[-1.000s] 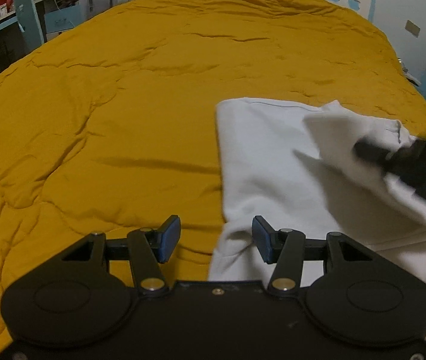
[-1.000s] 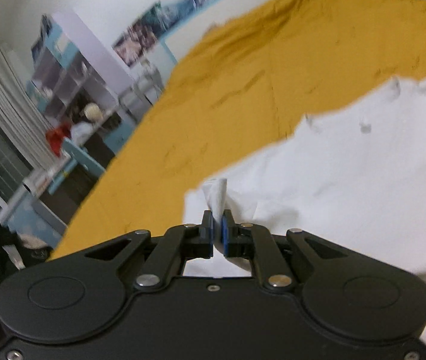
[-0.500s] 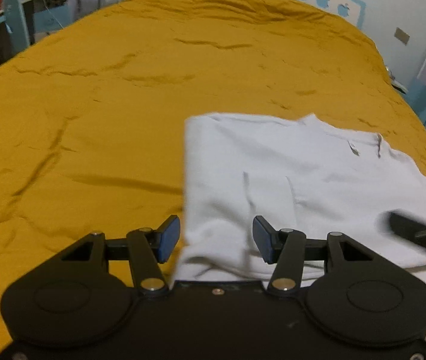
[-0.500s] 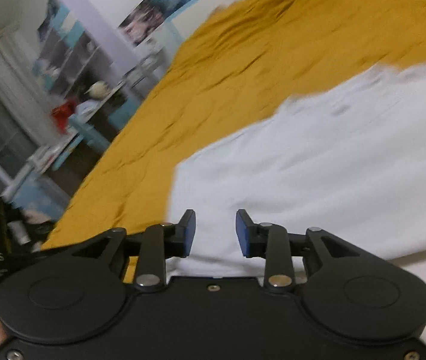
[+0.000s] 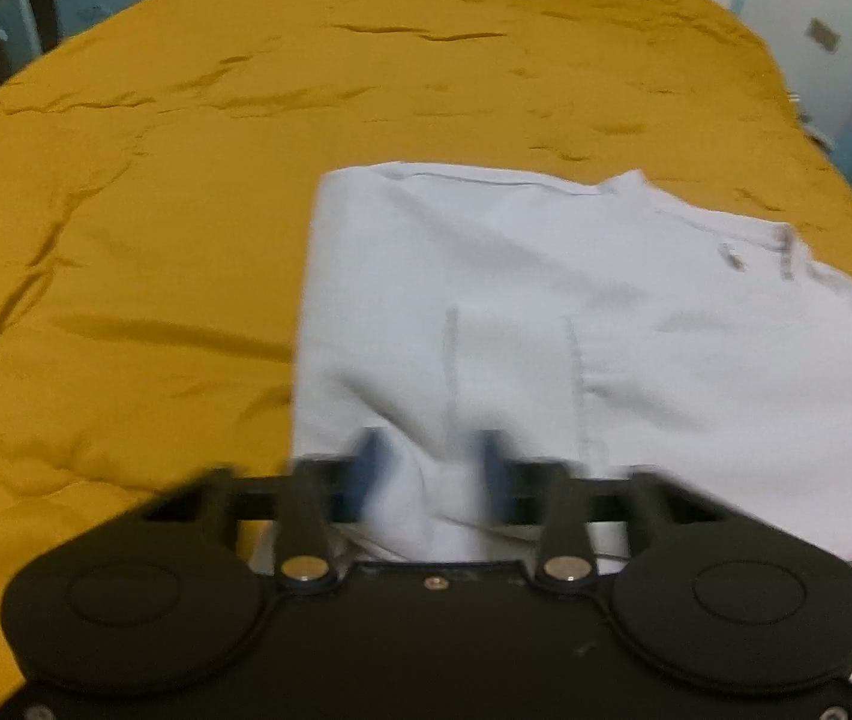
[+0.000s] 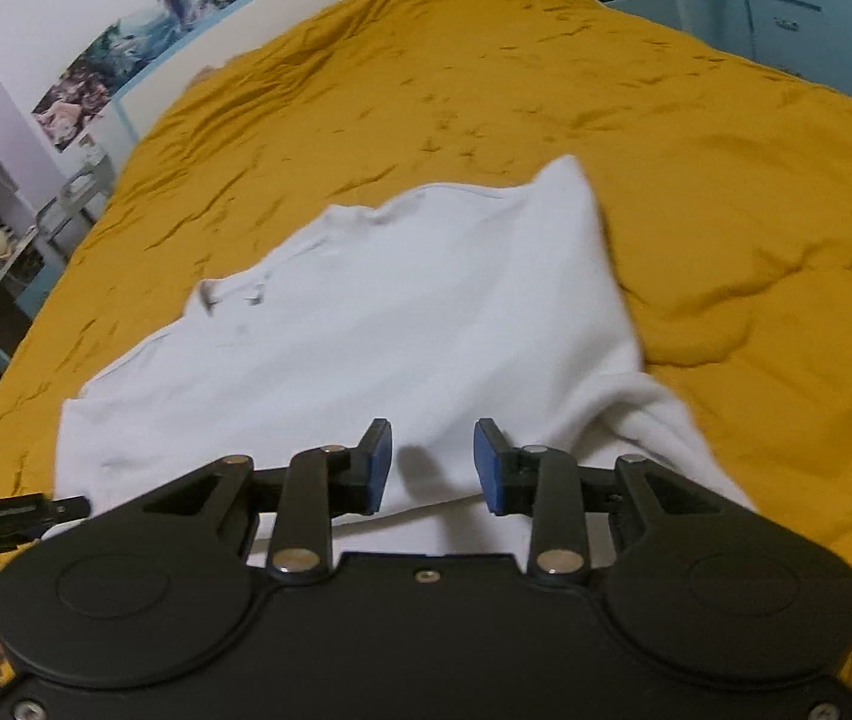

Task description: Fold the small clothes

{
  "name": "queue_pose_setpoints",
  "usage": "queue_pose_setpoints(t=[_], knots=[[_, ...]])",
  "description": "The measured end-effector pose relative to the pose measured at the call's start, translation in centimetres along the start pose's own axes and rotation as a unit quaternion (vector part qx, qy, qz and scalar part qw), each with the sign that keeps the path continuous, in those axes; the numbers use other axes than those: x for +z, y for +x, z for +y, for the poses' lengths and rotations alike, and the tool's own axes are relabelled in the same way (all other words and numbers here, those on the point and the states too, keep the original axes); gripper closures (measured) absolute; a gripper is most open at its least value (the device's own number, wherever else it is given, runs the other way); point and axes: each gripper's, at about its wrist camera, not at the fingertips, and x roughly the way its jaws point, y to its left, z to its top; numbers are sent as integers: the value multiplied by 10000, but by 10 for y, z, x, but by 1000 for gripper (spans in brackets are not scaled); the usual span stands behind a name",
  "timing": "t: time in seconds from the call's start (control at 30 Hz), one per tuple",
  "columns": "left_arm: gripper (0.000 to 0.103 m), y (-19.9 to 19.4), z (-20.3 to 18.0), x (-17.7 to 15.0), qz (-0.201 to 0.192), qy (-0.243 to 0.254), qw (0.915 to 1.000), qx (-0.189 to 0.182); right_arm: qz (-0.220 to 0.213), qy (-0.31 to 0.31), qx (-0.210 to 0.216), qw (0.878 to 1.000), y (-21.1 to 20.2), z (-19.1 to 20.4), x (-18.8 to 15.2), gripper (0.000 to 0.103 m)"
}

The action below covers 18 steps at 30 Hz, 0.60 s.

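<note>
Mustard bedspread (image 5: 186, 180), left claw (image 5: 432, 474) (blurred) clenching white shirt (image 5: 546, 300), right claw (image 6: 432, 468) released.

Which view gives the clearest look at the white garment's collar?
The right wrist view: the white garment is fairly sharp there, and its collar with dark marks shows clearly at the left edge. The left wrist view is motion-blurred; the collar appears only as smeared marks at the far right.

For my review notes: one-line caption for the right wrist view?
Right gripper, open and empty, over a white garment spread on a mustard-yellow bedspread.
</note>
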Motion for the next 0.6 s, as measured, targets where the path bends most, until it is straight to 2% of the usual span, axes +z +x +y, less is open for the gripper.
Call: queue_pose_setpoints(t=[0.03,0.17,0.27,0.37,0.47,0.53,0.57,0.6], knots=[[103,0,1,1,14,-64,9999,-99,6,21,-9,10000,0,-1,0,70],[103,0,3,4,-39,-208,9996,-198,16,62,-28,10000,1,-6,-5,70],[103,-12,1,3,-185,-230,9988,-386,23,49,-23,10000,5,-6,-4,70],[103,-23,-1,6,-426,-143,9982,-390,24,57,-17,10000,3,-10,-4,71],[103,-18,2,12,-221,-158,9986,-444,29,43,-26,10000,3,-9,-4,71],[99,-8,3,12,-124,-89,9991,-390,29,47,-30,10000,1,-12,-6,71],[92,-4,4,12,-77,-133,9992,-361,27,48,-30,10000,1,-12,-7,71],[89,0,7,12,-50,-196,9991,-383,23,33,-34,10000,1,-10,-7,71]])
